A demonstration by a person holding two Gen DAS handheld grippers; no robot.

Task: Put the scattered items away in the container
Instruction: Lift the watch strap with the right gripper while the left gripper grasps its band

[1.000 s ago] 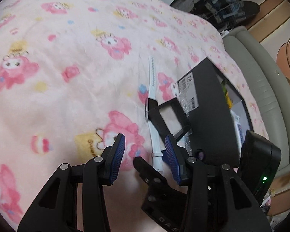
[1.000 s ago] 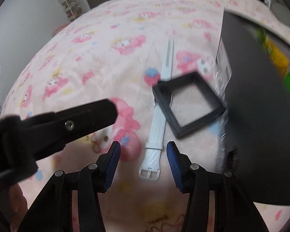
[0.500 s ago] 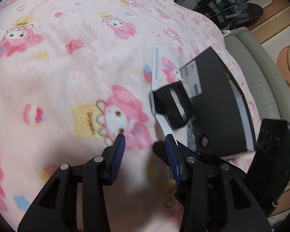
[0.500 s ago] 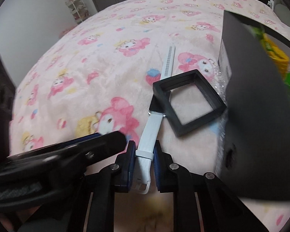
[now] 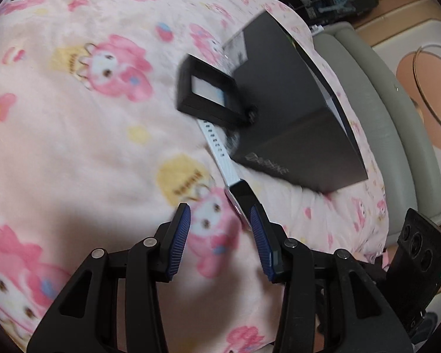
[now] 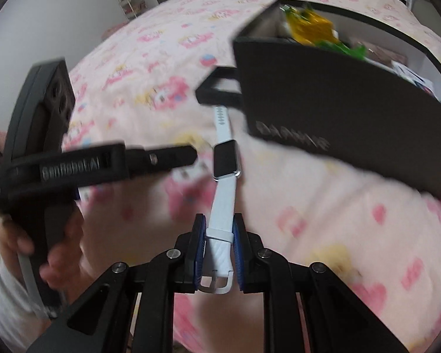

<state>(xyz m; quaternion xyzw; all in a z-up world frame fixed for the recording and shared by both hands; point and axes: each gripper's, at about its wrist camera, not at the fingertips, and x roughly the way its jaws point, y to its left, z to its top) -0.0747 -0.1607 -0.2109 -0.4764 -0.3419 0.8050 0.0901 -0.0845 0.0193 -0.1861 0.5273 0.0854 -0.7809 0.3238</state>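
Watch [image 6: 224, 158] first: white strap, dark rectangular face, and the right tool [image 6: 219, 247] had it clamped by the buckle end, blue pads pressed against both sides of the strap at the bottom middle of the right wrist view. The rest of the strap ran up the frame from there, with the face around the centre and the far, holed end reaching under a small black square frame [image 6: 217, 94].

That black frame sat up against the left wall of the black box [image 6: 338, 111], which filled the upper right of the same view. The box was open on top, and yellow and green stuff [image 6: 317, 29] was poking out of it, too blurry to say what exactly. Everything was sitting on a pink blanket [image 6: 338, 220] with cartoon bunny prints.

The left tool [image 5: 220, 241] was released, jaws partly apart with nothing between the pads, low in the middle of the left wrist view. The watch face lay just past the right-hand pad [image 5: 261, 235] there; touching or not, I couldn't tell. In the right wrist view you could see that same tool coming in from the left edge, one finger [image 6: 161, 158] pointing toward the watch face, and a hand [image 6: 53, 253] with a pale sleeve wrapped round its handle at the lower left.
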